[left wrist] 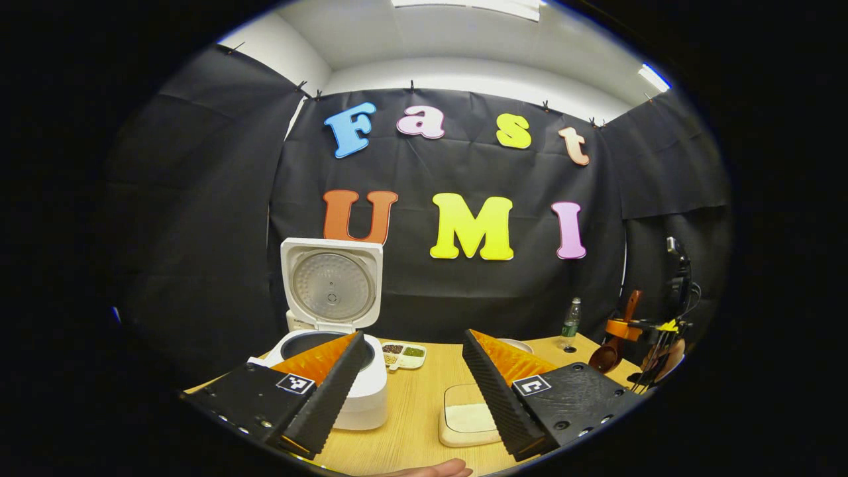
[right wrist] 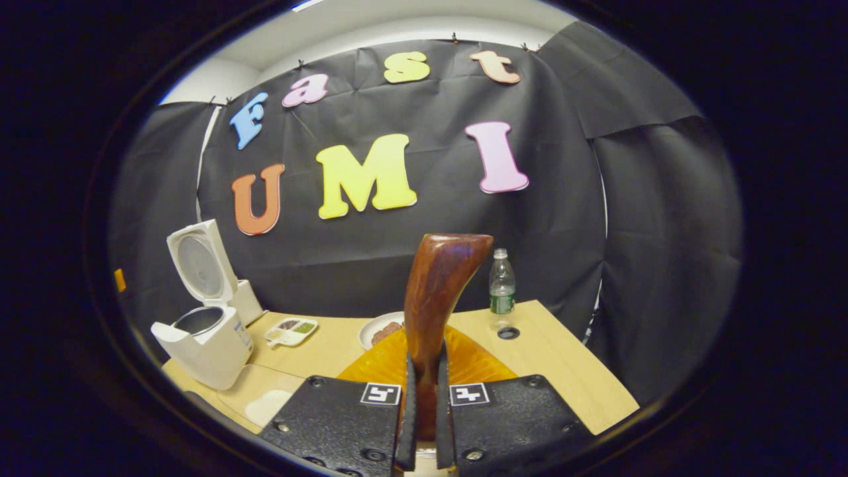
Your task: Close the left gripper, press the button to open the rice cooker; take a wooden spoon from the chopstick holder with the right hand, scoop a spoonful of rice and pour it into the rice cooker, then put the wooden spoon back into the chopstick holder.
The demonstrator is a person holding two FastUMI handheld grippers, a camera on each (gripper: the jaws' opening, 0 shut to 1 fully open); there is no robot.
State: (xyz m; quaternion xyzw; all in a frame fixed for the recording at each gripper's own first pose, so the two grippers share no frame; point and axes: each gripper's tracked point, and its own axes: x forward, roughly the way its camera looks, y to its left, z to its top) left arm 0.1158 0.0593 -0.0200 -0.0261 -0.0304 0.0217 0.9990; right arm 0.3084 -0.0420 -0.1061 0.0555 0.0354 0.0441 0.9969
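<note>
You see a glossy, smooth dark wooden spoon (right wrist: 437, 298); a shiny white plastic rice cooker (left wrist: 331, 318) with dull metal inner lid; a matt pale wood-grain table (left wrist: 411, 404).

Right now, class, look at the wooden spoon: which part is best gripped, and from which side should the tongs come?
Grip the wooden spoon by its narrow handle, coming side-on across its length, as the right tongs do. The handle fits between both fingers, leaving the bowl free to scoop.
</note>
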